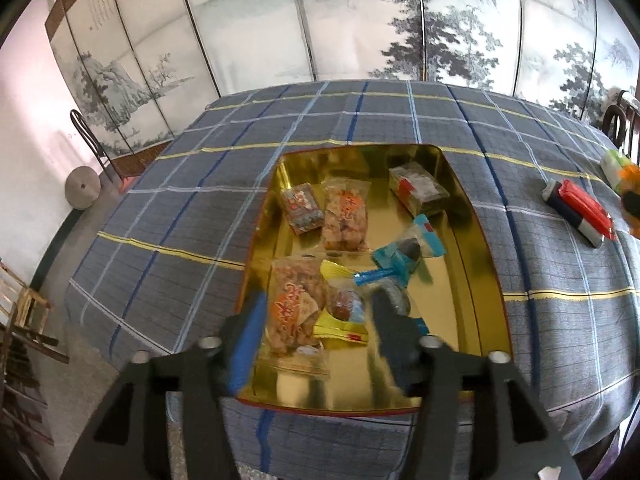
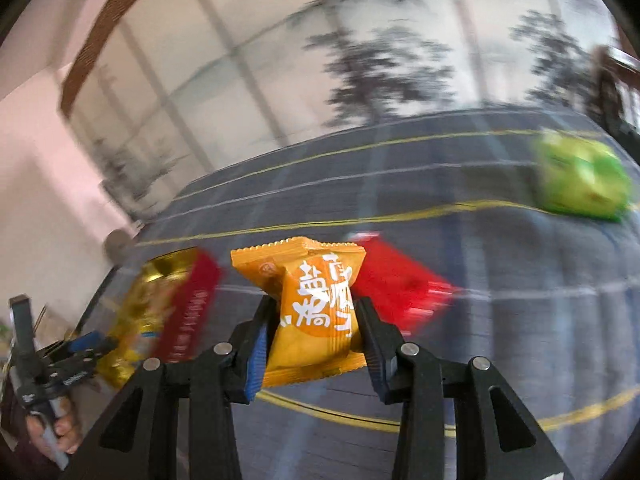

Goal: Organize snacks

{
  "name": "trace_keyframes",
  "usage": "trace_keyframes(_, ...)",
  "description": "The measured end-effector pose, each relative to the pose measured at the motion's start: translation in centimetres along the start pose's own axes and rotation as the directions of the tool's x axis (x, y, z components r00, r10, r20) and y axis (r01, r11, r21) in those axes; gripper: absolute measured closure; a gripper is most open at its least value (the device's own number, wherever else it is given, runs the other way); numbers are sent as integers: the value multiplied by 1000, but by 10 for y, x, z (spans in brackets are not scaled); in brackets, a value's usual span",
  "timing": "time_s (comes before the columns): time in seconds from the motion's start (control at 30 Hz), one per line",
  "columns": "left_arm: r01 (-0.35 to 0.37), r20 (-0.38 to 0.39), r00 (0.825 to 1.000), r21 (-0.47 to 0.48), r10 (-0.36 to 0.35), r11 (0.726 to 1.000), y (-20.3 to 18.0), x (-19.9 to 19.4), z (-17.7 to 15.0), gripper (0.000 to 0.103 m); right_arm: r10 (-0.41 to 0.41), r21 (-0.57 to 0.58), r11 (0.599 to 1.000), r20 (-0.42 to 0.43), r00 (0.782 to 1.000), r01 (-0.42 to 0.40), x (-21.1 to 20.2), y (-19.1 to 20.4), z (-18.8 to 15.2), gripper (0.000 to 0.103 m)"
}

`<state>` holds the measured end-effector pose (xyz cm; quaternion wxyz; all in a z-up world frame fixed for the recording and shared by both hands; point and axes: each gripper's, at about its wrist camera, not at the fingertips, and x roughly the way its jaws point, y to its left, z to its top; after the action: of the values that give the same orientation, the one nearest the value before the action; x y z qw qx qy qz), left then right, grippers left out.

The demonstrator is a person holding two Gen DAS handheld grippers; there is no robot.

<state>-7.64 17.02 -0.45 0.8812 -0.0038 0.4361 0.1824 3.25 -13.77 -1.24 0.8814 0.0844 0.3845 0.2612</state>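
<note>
A gold tin box (image 1: 472, 264) lies on the plaid tablecloth and holds several snack packets: two clear orange-print bags (image 1: 346, 216), a small printed packet (image 1: 301, 208), a clear packet (image 1: 418, 188), blue wrappers (image 1: 400, 256) and a yellow packet (image 1: 340, 320). My left gripper (image 1: 316, 312) hangs open and empty over the box's near end. My right gripper (image 2: 312, 320) is shut on an orange snack packet (image 2: 312, 300), held above the cloth. The tin (image 2: 160, 304) shows blurred at the left of the right wrist view.
A red packet (image 1: 582, 204) lies on a navy and grey packet (image 1: 568, 210) right of the box; it also shows in the right wrist view (image 2: 400, 280). A green packet (image 2: 580, 176) lies far right. A painted folding screen stands behind the table.
</note>
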Motion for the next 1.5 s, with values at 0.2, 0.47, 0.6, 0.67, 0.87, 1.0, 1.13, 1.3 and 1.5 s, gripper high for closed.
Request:
trace_keyframes(0.2,-23,32,999,11,22,1000,9,-4,-1,46,117,-97,987,-85,989,-125,46,78,13,62)
trace_keyframes(0.47,-8,6,1000,-7,8,1000,25,7,-4,45,166,-163,966,-200,966,-200,105,146,24,62)
trace_keyframes(0.6,-9,-2,1000,-14,9,1000,34,12,-5,45,141,-186,964,-253,957,-191,141,167,31,62)
trace_keyframes(0.67,-9,-4,1000,-21,9,1000,39,14,-5,44,133,-190,964,-266,955,-187,156,175,34,62)
trace_keyframes(0.87,-1,-22,1000,-30,0,1000,47,22,-7,42,119,-189,965,-295,948,-180,184,194,40,62)
trace_keyframes(1.0,6,-30,1000,-40,-7,999,52,26,-9,42,103,-196,965,-317,943,-171,198,204,38,61)
trace_keyframes(1.13,7,-38,999,-47,-9,999,56,30,-10,42,93,-190,968,-325,941,-161,208,208,36,61)
trace_keyframes(1.3,7,-42,999,-54,-10,999,59,32,-12,42,78,-202,968,-316,946,-148,210,209,34,60)
trace_keyframes(1.5,6,-46,999,-44,-8,999,56,32,-12,42,122,-156,973,-290,949,-173,208,205,39,48)
